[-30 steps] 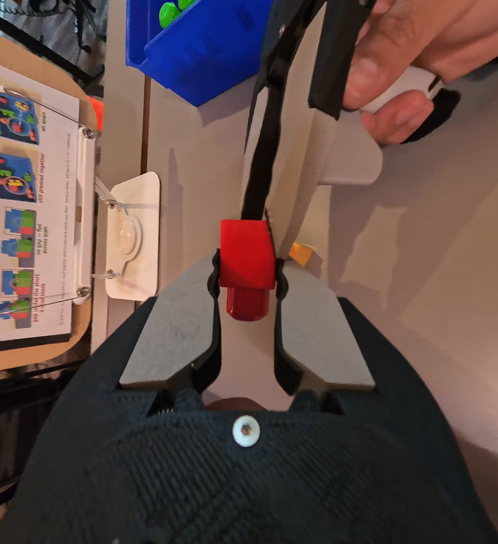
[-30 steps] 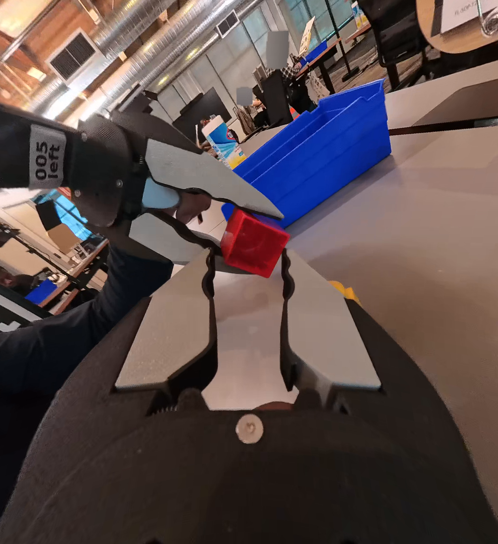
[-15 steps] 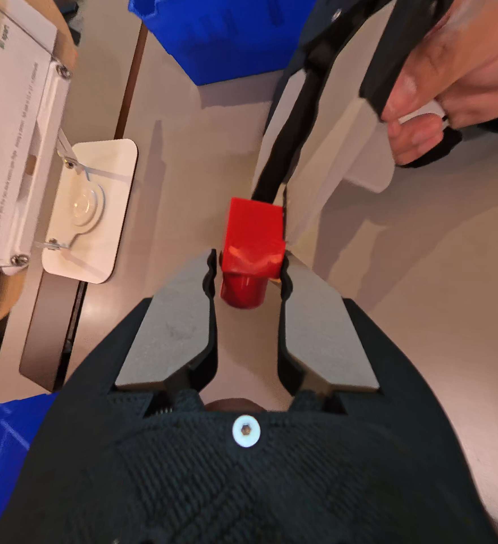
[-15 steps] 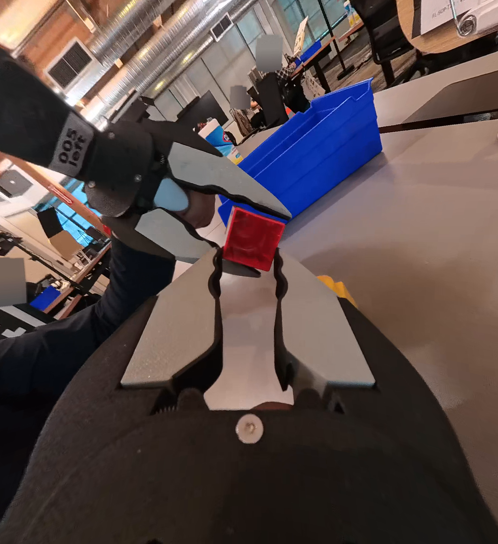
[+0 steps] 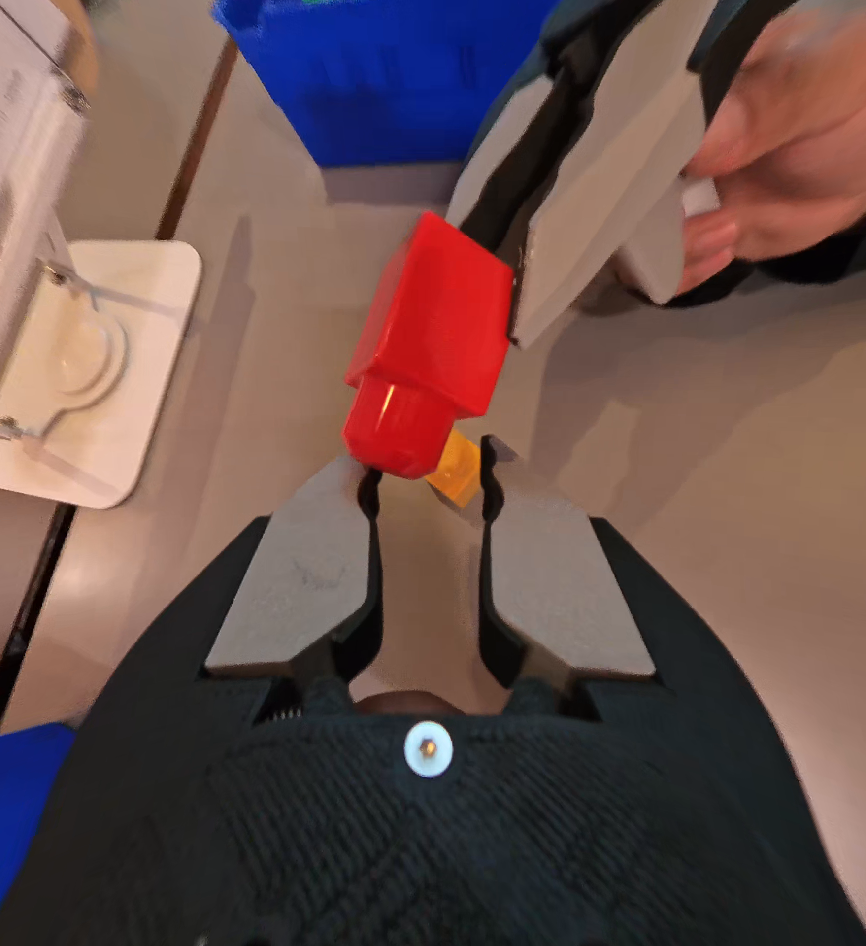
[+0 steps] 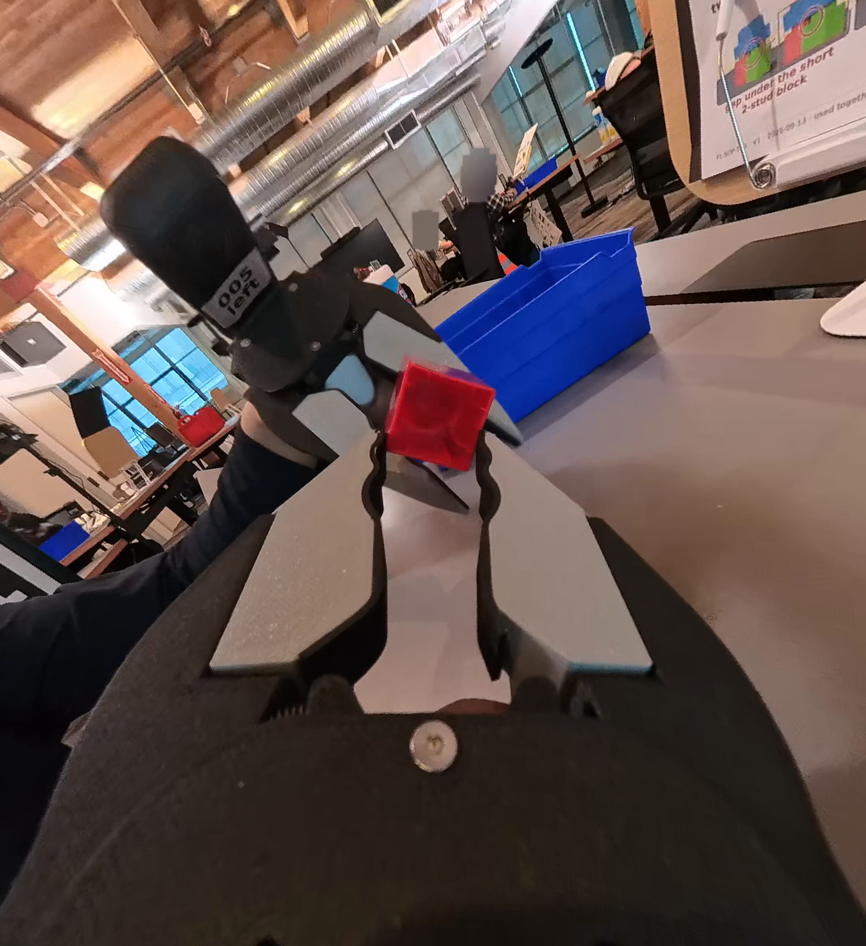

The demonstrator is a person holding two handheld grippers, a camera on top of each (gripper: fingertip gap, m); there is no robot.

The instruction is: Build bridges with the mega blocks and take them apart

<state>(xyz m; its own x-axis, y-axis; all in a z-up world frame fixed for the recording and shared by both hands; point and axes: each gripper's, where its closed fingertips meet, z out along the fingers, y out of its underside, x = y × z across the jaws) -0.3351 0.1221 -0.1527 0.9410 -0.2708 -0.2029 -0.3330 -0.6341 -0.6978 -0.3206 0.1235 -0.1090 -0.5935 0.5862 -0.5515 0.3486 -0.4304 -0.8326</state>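
Observation:
A red one-stud mega block [image 5: 431,327] hangs in the air above the grey table [image 5: 702,537]. My right gripper [image 6: 430,450] is shut on the red block [image 6: 438,422]; its fingers [image 5: 589,220] reach in from the upper right of the left wrist view. My left gripper [image 5: 428,468] is open and empty, with its tips just short of the block's stud. A yellow-orange block [image 5: 455,473] lies on the table under the red block. One left-gripper finger [image 6: 420,486] shows behind the red block in the right wrist view.
A blue bin [image 5: 385,77] stands at the back of the table and shows in the right wrist view too [image 6: 548,332]. A white stand base [image 5: 78,368] with an instruction sheet [image 6: 779,77] is to the left. A second blue bin corner [image 5: 6,778] is near left. A hand [image 5: 789,143] holds the right gripper. One gripper's finger ends stand about 5 cm off the other's.
My left gripper held the red block; the right gripper closed on it. The left has let go and drawn back, and the block now tilts in the right gripper alone.

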